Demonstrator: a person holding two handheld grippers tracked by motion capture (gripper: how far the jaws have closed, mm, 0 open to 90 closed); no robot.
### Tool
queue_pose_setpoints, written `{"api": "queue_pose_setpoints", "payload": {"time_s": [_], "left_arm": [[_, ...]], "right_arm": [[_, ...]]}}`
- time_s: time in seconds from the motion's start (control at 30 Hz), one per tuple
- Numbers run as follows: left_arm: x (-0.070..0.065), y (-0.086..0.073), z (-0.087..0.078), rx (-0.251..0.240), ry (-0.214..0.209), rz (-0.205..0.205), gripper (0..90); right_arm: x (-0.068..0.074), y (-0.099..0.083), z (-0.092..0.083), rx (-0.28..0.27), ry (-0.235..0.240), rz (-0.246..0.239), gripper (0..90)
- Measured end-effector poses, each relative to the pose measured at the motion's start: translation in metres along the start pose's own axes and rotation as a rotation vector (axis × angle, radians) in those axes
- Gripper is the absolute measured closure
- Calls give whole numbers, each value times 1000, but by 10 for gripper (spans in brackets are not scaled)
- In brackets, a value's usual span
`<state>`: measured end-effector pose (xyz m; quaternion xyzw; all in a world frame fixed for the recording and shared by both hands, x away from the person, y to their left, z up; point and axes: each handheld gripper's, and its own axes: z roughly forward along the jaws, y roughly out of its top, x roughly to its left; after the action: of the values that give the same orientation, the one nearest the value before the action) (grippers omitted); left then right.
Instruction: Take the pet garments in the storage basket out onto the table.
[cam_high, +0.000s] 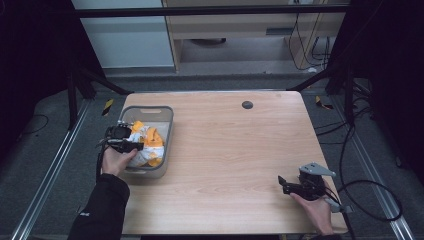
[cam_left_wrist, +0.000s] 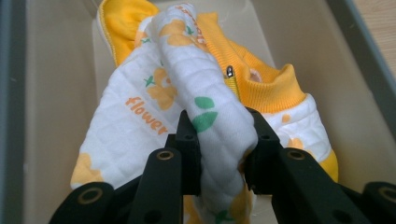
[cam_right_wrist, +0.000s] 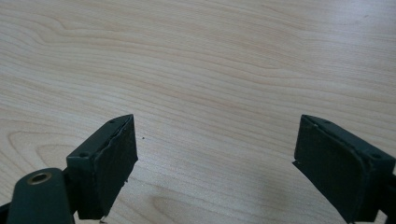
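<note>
Left tool (cam_left_wrist: 219, 140) pinches one fold of jacket (cam_left_wrist: 187, 93) in bin (cam_high: 167, 131); it may slip. Right tool (cam_right_wrist: 217, 158) open, idle.

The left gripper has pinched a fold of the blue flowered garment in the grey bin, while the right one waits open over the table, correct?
Not quite: the garment is white and orange, as the left gripper view shows. The rest holds.

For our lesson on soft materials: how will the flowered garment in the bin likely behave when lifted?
The garment probably hangs floppy: its quilted fabric bunches into a fold between the left claw pads. It likely feels light and grips well, not slippery. The zipper pull may swing.
</note>
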<state>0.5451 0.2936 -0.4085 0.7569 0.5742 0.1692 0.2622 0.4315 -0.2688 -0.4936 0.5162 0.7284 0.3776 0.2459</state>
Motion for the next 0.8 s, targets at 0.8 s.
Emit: {"api": "queue_pose_setpoints", "payload": {"time_s": [0.8], "left_arm": [[2, 23, -77, -120, -48, 113, 708]], "right_arm": [[0, 0, 0, -2, -1, 8, 130]]}}
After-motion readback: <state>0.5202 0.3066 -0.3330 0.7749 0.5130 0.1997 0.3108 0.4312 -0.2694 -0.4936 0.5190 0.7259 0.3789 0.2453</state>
